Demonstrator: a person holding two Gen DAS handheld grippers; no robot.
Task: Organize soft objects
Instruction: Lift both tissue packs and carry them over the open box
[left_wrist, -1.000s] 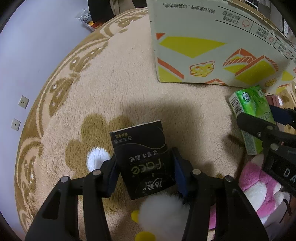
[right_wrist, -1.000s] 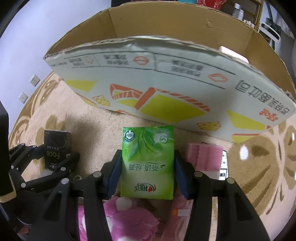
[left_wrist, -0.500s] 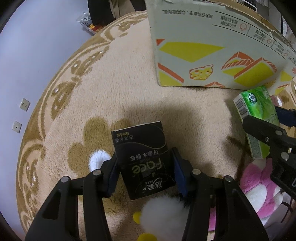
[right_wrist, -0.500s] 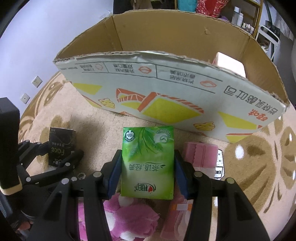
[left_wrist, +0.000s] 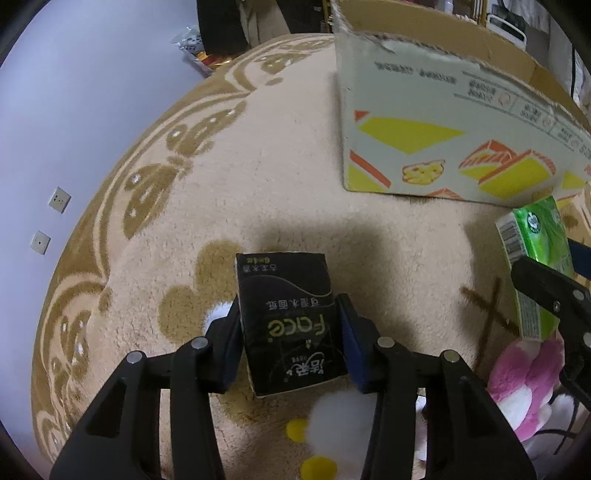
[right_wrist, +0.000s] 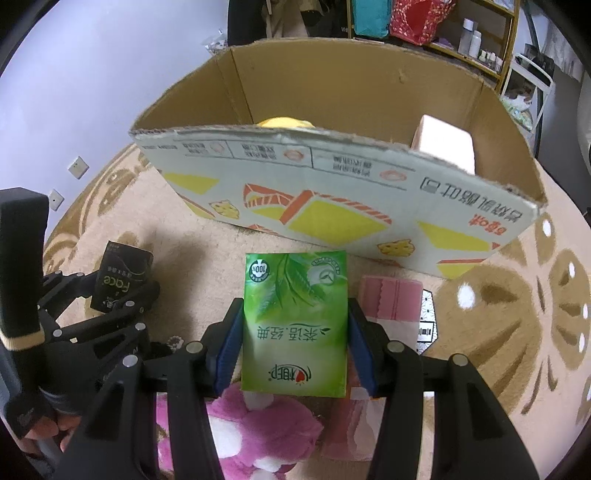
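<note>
My left gripper (left_wrist: 290, 328) is shut on a black tissue pack (left_wrist: 286, 310) and holds it above the beige rug. My right gripper (right_wrist: 295, 332) is shut on a green tissue pack (right_wrist: 295, 317), held in front of the open cardboard box (right_wrist: 332, 206). The green pack also shows at the right edge of the left wrist view (left_wrist: 535, 258), and the black pack with the left gripper at the left of the right wrist view (right_wrist: 118, 280). The box holds a yellow object (right_wrist: 284, 122) and a pale pack (right_wrist: 443, 140).
A pink and white plush toy (right_wrist: 258, 428) lies below the right gripper. A pink pack (right_wrist: 391, 299) lies on the rug by the box. A white and yellow plush (left_wrist: 340, 413) lies under the left gripper. Shelves (right_wrist: 480, 44) stand behind the box.
Both grippers have risen with their packs still held. The box rim has dropped lower in the right wrist view, so the inside of the box now shows.
</note>
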